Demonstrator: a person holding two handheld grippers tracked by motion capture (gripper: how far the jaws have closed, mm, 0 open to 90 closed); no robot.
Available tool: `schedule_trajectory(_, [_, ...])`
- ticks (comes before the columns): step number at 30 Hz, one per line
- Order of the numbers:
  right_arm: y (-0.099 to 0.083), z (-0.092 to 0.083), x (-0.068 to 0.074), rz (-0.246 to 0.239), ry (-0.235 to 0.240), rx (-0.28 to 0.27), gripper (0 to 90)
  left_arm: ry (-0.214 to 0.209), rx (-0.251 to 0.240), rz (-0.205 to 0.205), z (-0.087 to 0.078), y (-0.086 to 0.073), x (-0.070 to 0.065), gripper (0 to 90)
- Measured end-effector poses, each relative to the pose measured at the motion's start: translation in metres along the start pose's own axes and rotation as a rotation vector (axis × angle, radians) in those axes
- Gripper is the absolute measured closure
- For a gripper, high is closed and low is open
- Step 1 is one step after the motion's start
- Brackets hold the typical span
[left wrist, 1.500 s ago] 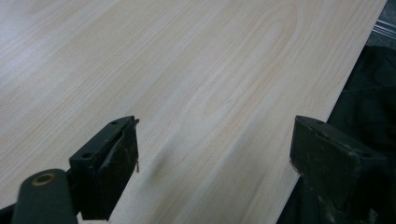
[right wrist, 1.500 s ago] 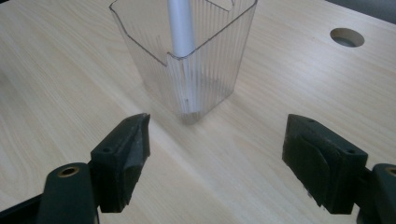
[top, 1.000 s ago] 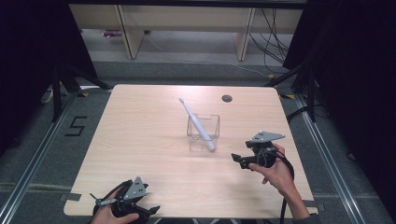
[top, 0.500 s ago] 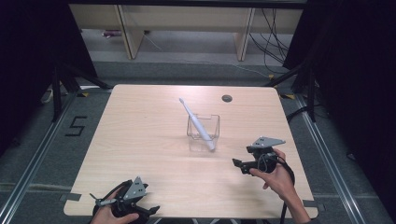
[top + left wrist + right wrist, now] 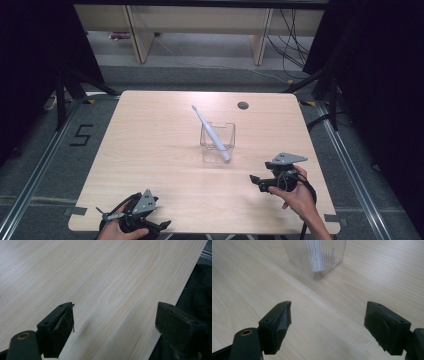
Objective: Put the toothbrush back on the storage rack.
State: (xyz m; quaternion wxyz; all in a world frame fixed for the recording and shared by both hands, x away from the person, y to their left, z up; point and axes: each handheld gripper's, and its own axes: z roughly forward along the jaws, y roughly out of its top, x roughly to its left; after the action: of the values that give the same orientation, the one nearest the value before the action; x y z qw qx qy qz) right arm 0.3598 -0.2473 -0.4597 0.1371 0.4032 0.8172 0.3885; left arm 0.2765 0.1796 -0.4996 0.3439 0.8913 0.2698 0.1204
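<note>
A clear ribbed square cup (image 5: 218,142) stands near the table's middle, with a white toothbrush (image 5: 210,131) leaning in it, head up to the back left. In the right gripper view the cup (image 5: 314,257) sits just ahead of the open jaws. My right gripper (image 5: 256,181) is held open, low over the table, to the front right of the cup, with nothing in it. My left gripper (image 5: 162,226) rests at the front edge, jaws wide apart over bare wood (image 5: 112,290).
The wooden table (image 5: 150,150) has a dark round hole (image 5: 243,105) near its back right. Shelving and cables lie on the floor beyond the far edge. Dark curtains flank both sides.
My right gripper has drawn back from the cup toward the front edge and dropped lower. The left gripper stays put.
</note>
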Motion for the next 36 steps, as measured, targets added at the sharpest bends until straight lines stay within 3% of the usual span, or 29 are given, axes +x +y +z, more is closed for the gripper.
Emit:
schedule_trajectory(2, [-0.002, 0.000, 0.000, -0.009, -0.005, -0.002, 22.1, 0.000, 0.000, -0.018, 0.000, 0.000, -0.001, 14.8])
schedule_trajectory(5, [-0.005, 0.000, 0.000, 0.001, -0.002, 0.002, 22.0, 0.002, 0.001, 0.002, 0.000, 0.000, 0.000, 14.8])
schedule_trajectory(13, [-0.019, -0.002, 0.002, 0.000, -0.005, 0.007, 21.6, 0.004, 0.000, -0.005, 0.001, 0.000, 0.000, 14.8])
schedule_trajectory(17, [-0.027, -0.004, 0.008, -0.016, -0.001, 0.032, 20.6, 0.005, 0.004, -0.005, 0.001, 0.000, 0.000, 14.8])
schedule_trajectory(18, [-0.028, -0.005, 0.008, -0.055, -0.011, 0.032, 20.6, 0.005, 0.003, -0.007, 0.001, 0.000, 0.000, 14.8])
schedule_trajectory(21, [-0.028, -0.007, 0.012, -0.036, 0.002, 0.037, 20.6, 0.005, 0.004, -0.006, 0.001, 0.000, 0.000, 14.8])
schedule_trajectory(22, [-0.029, -0.008, 0.012, -0.063, -0.002, 0.026, 20.6, 0.005, 0.003, -0.008, 0.001, 0.000, 0.000, 14.8])
schedule_trajectory(24, [-0.029, -0.011, 0.014, -0.041, 0.002, 0.037, 20.5, 0.006, 0.002, -0.009, 0.001, 0.000, 0.000, 14.8])
schedule_trajectory(27, [-0.032, -0.011, 0.014, -0.057, -0.002, 0.036, 20.5, 0.006, 0.002, -0.008, 0.001, 0.000, 0.000, 14.8])
schedule_trajectory(28, [-0.034, -0.012, 0.016, -0.033, 0.000, 0.042, 20.4, 0.006, 0.002, -0.008, 0.001, 0.000, 0.000, 14.8])
schedule_trajectory(29, [-0.035, -0.011, 0.014, -0.075, -0.002, 0.028, 20.3, 0.006, 0.002, -0.008, 0.001, 0.000, 0.000, 14.7])
schedule_trajectory(31, [-0.036, -0.012, 0.016, -0.061, -0.002, 0.035, 20.4, 0.006, 0.003, -0.008, 0.001, 0.000, 0.001, 14.8])
schedule_trajectory(36, [-0.041, -0.016, 0.020, -0.082, 0.026, 0.026, 19.8, 0.006, 0.004, -0.007, 0.001, 0.000, 0.001, 14.8])
